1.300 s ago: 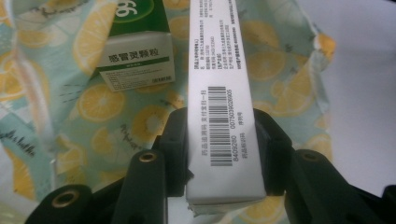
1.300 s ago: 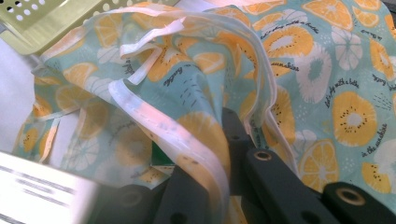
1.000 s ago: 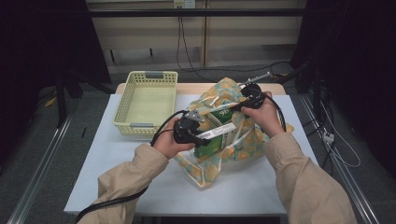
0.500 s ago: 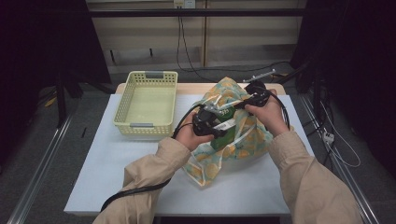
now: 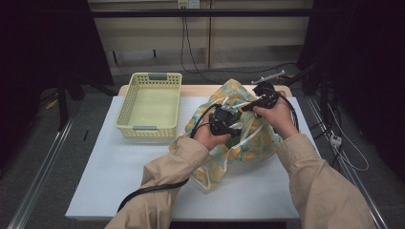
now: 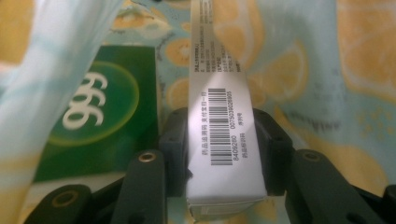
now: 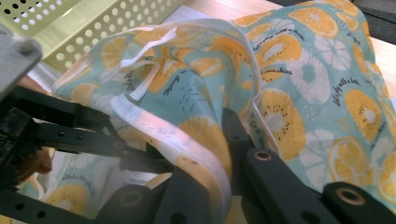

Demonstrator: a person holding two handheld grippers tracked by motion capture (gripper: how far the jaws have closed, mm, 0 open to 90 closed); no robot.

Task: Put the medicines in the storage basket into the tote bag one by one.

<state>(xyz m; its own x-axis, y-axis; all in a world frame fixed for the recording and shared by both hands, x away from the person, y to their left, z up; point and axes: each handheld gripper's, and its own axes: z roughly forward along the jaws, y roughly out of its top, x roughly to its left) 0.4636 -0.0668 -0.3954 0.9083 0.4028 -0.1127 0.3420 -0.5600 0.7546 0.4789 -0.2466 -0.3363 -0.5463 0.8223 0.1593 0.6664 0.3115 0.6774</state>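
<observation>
Fruit-print cloth bag (image 5: pixel 248 138): my right hand-held gripper (image 7: pixel 219 154) pinches its rim open so my left hand-held gripper (image 6: pixel 224 154), clamping a box (image 6: pixel 222 135), can enter.

Box (image 6: pixel 224 140) far end inside bag (image 6: pixel 289 70), green box (image 6: pixel 102 116) half covered

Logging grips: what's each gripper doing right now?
Left gripper: closed on a box, inside the bag.
Right gripper: closed on the bag's rim.
</observation>
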